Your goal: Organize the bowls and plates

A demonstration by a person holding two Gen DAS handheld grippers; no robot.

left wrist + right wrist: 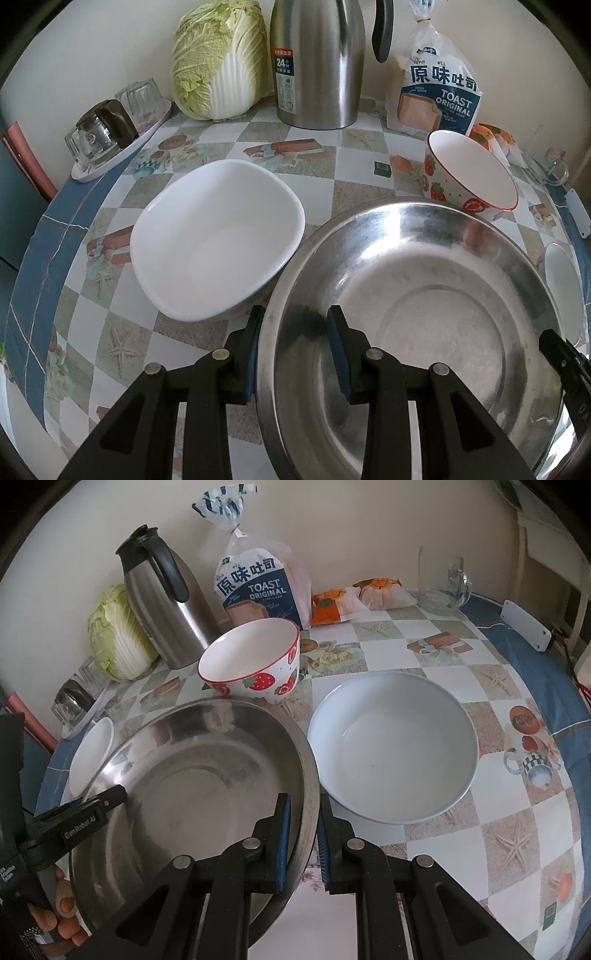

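A large steel basin (424, 306) is held between both grippers, raised a little over the table. My left gripper (295, 354) is shut on its left rim; my right gripper (304, 834) is shut on its right rim (310, 775). A white squarish dish (218, 240) lies left of the basin. A strawberry bowl (469, 173) stands behind it, also in the right wrist view (255, 661). A round white bowl (395, 742) sits right of the basin.
Along the wall stand a cabbage (221, 59), a steel thermos jug (317, 62), a toast bag (439, 92) and snack packets (354, 598). A tray of upturned glasses (110, 125) is at far left. A glass mug (443, 579) stands far right.
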